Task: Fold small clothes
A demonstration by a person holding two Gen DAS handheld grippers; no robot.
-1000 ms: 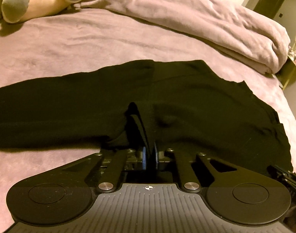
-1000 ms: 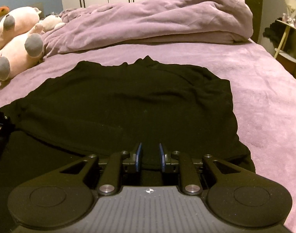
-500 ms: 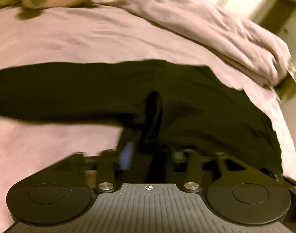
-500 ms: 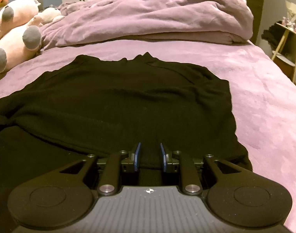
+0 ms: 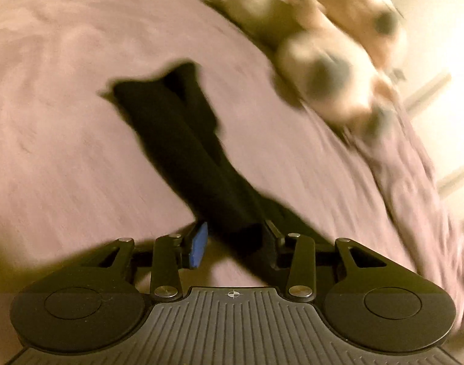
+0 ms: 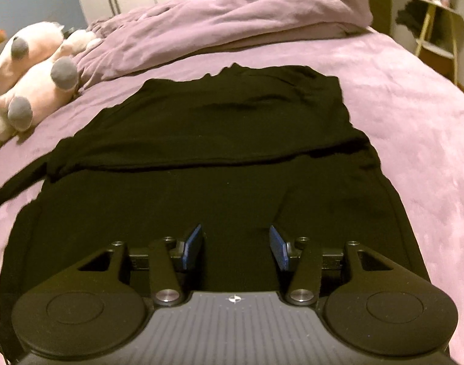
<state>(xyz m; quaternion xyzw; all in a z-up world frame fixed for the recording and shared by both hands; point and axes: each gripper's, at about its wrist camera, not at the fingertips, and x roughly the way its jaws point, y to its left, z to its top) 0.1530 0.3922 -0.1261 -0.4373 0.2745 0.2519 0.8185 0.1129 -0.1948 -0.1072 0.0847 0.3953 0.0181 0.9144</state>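
Observation:
A black long-sleeved top (image 6: 232, 140) lies flat on the mauve bed (image 6: 414, 127), its far part folded over onto the near part. My right gripper (image 6: 235, 234) hovers over the near hem; its jaws are opening and the blue pads (image 6: 192, 243) stand apart with only flat cloth below them. In the blurred left wrist view one black sleeve (image 5: 177, 140) stretches away across the bed. My left gripper (image 5: 235, 231) sits at its near end with the sleeve between the jaws, which are closing. The pads do not visibly press on it.
Pale plush toys (image 6: 34, 76) lie at the bed's left side, blurred in the left wrist view as plush toys (image 5: 329, 70). A crumpled mauve duvet (image 6: 232, 15) is heaped at the far end. A small shelf stand (image 6: 436, 30) stands beyond the right edge.
My left gripper let go of the cloth it pinched, swung far to the left and rolled, and now looks along the sleeve. My right gripper's jaws have spread wide and it shifted slightly.

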